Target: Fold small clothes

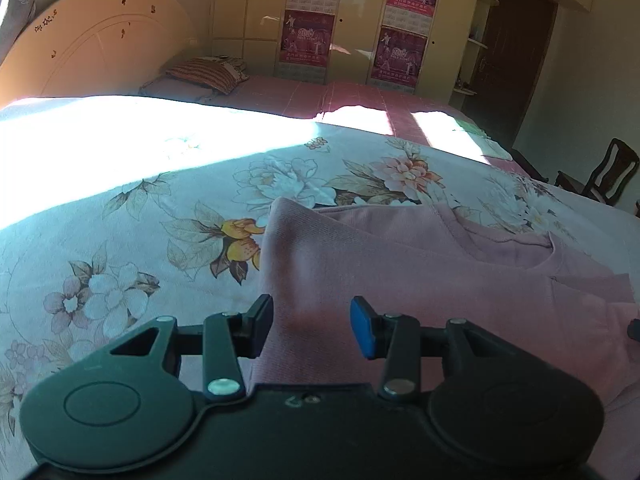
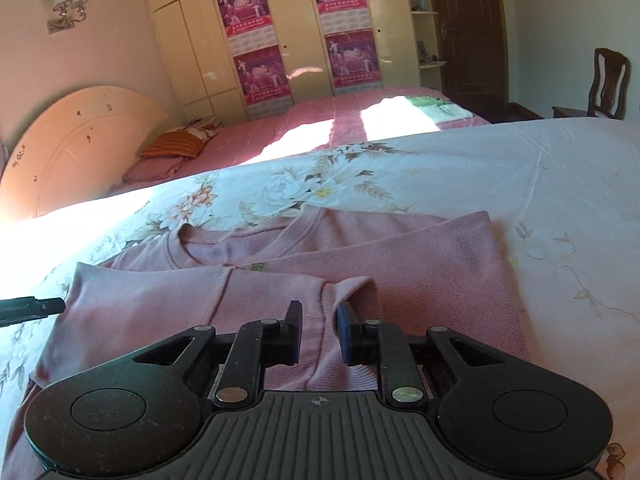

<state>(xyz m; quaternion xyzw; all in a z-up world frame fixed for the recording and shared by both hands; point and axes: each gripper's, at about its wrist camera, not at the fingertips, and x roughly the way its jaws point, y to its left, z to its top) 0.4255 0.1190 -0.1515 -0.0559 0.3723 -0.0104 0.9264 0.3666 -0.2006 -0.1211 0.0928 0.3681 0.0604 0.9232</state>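
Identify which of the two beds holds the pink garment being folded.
The nearer bed with the floral sheet: the pink knit top lies spread on it. The farther bed has a plain pink cover and a striped pillow.

One pink garment (image 2: 280,292) lies on one floral bedspread (image 2: 500,168). Two grippers are in view: the left gripper (image 1: 312,326) and the right gripper (image 2: 319,330), each with two fingers. Four magenta posters (image 2: 242,8) hang on the wardrobe doors, two stacked on each of two doors. One curved headboard (image 2: 80,148) stands at the far bed, one striped pillow (image 2: 176,146) beside it. One wooden chair (image 2: 608,84) and one double wall lamp (image 2: 68,4) complete the room.
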